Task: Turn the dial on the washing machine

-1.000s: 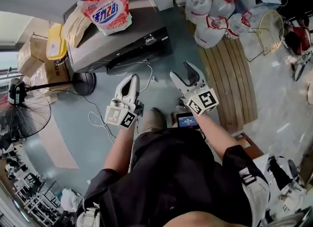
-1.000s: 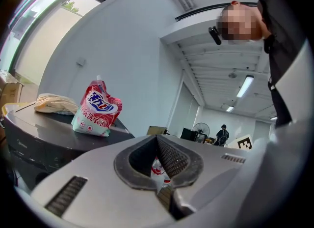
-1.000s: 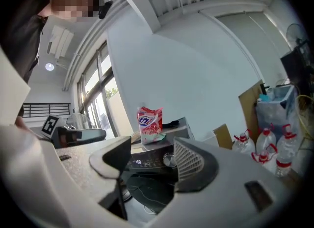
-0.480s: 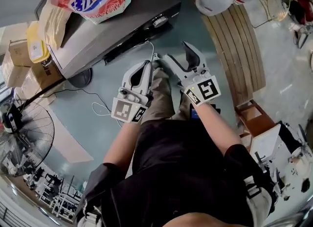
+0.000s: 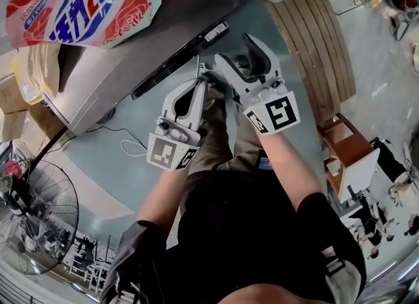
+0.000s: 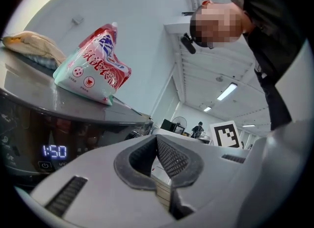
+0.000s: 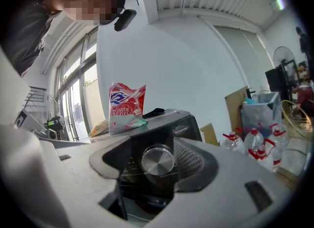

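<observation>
The right tool (image 7: 156, 156) is spread wide. The silver dial (image 7: 158, 162) on the washing machine's (image 5: 131, 60) dark front panel shows framed in its gap, but contact cannot be made out. The left tool (image 6: 157, 141), at the right one's 8 o'clock in the head view, is pressed together, holding nothing. A red-and-white detergent bag (image 5: 78, 1) lies on the machine's lid, at 10 o'clock from both.

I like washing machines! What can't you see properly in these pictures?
Marks on the dial: too small, right gripper view.
Whether the right gripper touches the dial: depth unclear there.
The detergent bag: cut off by head view's top edge.
The panel under the display: left gripper covers it in its view.
</observation>
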Available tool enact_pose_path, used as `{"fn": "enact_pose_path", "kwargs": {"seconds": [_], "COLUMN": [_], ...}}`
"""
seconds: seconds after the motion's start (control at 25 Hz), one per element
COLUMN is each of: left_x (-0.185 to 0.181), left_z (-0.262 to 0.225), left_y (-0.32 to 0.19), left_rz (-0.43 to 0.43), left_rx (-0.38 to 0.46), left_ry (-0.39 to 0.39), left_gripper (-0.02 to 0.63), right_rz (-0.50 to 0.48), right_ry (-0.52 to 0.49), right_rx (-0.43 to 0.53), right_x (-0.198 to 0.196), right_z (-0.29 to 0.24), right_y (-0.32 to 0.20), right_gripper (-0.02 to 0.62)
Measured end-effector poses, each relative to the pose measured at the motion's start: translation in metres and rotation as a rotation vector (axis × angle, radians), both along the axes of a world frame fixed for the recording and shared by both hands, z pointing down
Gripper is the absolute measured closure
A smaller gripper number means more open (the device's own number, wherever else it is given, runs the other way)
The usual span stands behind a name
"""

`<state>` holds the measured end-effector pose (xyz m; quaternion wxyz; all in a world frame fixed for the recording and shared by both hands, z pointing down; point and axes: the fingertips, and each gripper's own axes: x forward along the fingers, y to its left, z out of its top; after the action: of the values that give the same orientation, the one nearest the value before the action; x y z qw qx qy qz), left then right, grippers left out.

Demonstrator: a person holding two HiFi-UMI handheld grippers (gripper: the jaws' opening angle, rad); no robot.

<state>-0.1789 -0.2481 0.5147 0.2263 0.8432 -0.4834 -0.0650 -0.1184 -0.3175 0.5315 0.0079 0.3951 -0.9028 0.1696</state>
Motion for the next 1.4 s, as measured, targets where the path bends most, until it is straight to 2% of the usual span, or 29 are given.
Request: {"fn": "enact_pose_path", "kwargs": {"seconds": [0.08, 0.12, 0.2, 0.32, 0.36, 0.44, 0.6, 0.72, 0.88, 1.16, 1.4], "left_x": [-0.002, -0.003, 0.000, 0.011, 0.015, 0.023, 0.036, 0.036, 0.030, 0.002, -0.011], "left_z": [0.005, 0.008, 0.017, 0.029, 0.030, 0.030, 0.025, 0.026, 0.030, 0.044, 0.049], "left_y": [-0.007, -0.010, -0.012, -0.012, -0.012, -0.010, -0.008, -0.008, -0.008, -0.016, -0.017], "left_rz": [-0.009, -0.017, -0.031, -0.026, -0.019, -0.004, 0.025, 0.029, 0.010, -0.135, -0.190], "left_rx": [0.006, 0.005, -0.009, -0.032, -0.034, -0.034, -0.030, -0.035, -0.038, -0.049, -0.049], "left_ry": [-0.005, -0.006, 0.005, 0.028, 0.033, 0.038, 0.057, 0.066, 0.048, -0.084, -0.101], "left_gripper": [0.612, 0.612, 0.612, 0.612, 0.612, 0.612, 0.612, 0.612, 0.612, 0.612, 0.612], "right_rz": [-0.002, 0.004, 0.026, 0.079, 0.094, 0.092, 0.030, 0.013, 0.019, 0.024, 0.033], "right_ry": [-0.067, -0.144, -0.394, -0.856, -0.974, -1.116, -1.201, -1.217, -1.180, -1.179, -1.157], "right_rx": [-0.054, -0.119, -0.313, -0.642, -0.728, -0.843, -0.921, -0.900, -0.871, -0.881, -0.898], "right_x": [-0.003, -0.004, -0.001, 0.008, 0.009, 0.007, -0.004, -0.006, -0.004, -0.008, -0.015], "right_z": [0.011, 0.017, 0.031, 0.054, 0.062, 0.072, 0.075, 0.073, 0.074, 0.073, 0.075], "right_y": [-0.010, -0.014, -0.018, -0.017, -0.016, -0.013, -0.009, -0.014, -0.024, -0.037, -0.038], "right_gripper": [0.321, 0.321, 0.321, 0.321, 0.321, 0.321, 0.321, 0.310, 0.308, 0.308, 0.311]}}
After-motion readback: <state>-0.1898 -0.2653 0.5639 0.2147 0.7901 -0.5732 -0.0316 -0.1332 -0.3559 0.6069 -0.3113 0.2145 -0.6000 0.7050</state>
